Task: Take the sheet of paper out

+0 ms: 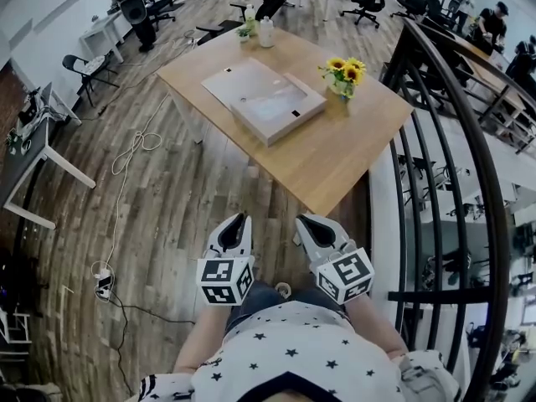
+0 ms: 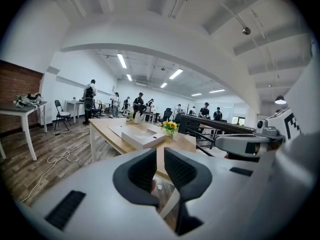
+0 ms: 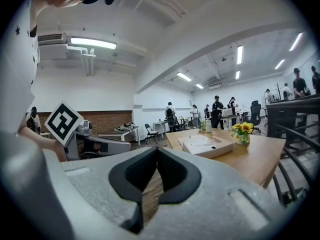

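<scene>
Paper is presumably the pale layer inside the shallow box (image 1: 280,107) near the middle of the desk (image 1: 335,153), beside a vase of sunflowers (image 1: 345,75); no separate sheet can be made out from this far. Both tools hang close to the person's body, well short of the desk, so the approach seems not yet made. The left gripper (image 1: 238,221) shows a narrow, empty gap between its jaws; the right gripper (image 1: 308,222) is closed on nothing, likely just being carried.

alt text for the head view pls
A person holds the left tongs and right tongs low over the wood floor, short of a wooden table bearing a flat beige box and a vase of sunflowers; a dark railing curves along the right.
</scene>
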`<act>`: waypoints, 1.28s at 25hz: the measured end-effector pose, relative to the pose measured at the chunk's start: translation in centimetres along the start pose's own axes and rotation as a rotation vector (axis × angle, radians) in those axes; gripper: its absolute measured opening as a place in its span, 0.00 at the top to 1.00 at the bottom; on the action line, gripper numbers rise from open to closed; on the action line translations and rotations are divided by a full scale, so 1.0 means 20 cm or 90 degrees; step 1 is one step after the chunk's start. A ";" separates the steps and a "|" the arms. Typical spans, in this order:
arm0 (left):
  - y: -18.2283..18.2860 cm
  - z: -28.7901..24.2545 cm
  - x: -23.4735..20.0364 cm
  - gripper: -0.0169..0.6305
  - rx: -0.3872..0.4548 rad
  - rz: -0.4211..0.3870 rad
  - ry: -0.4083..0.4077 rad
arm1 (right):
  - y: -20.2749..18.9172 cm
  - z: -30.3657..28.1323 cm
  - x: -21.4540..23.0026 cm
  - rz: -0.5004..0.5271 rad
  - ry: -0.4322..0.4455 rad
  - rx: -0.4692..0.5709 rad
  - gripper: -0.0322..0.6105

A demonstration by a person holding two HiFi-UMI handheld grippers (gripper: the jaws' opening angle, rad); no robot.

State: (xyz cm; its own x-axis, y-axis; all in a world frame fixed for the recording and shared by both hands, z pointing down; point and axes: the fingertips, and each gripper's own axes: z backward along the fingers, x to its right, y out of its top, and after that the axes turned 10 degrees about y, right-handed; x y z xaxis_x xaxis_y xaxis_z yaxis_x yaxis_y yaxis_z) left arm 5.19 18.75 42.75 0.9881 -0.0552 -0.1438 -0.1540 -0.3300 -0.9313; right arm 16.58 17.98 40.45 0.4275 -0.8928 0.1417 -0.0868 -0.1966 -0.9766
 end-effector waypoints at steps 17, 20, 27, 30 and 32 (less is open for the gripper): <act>0.03 -0.11 -0.07 0.77 0.005 0.012 0.011 | -0.01 -0.14 0.06 -0.020 0.042 -0.001 0.79; 0.04 -0.17 -0.11 0.76 0.000 0.014 0.003 | -0.01 -0.22 0.09 -0.028 0.043 -0.003 0.73; 0.12 -0.38 -0.26 0.76 -0.003 0.012 -0.017 | 0.05 -0.49 0.20 -0.030 0.034 0.001 0.67; 0.20 -0.49 -0.34 0.76 -0.003 0.006 -0.026 | 0.11 -0.63 0.27 -0.031 0.026 0.005 0.67; 0.25 -0.56 -0.41 0.76 -0.003 0.003 -0.031 | 0.15 -0.73 0.30 -0.032 0.021 0.007 0.67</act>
State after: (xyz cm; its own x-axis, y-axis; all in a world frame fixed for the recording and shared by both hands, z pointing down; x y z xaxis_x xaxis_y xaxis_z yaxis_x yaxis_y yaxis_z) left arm -3.76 6.95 42.95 0.9863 -0.0107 -0.1645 -0.1586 -0.3340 -0.9291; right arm 5.74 6.08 40.64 0.4011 -0.8948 0.1960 -0.0556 -0.2373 -0.9698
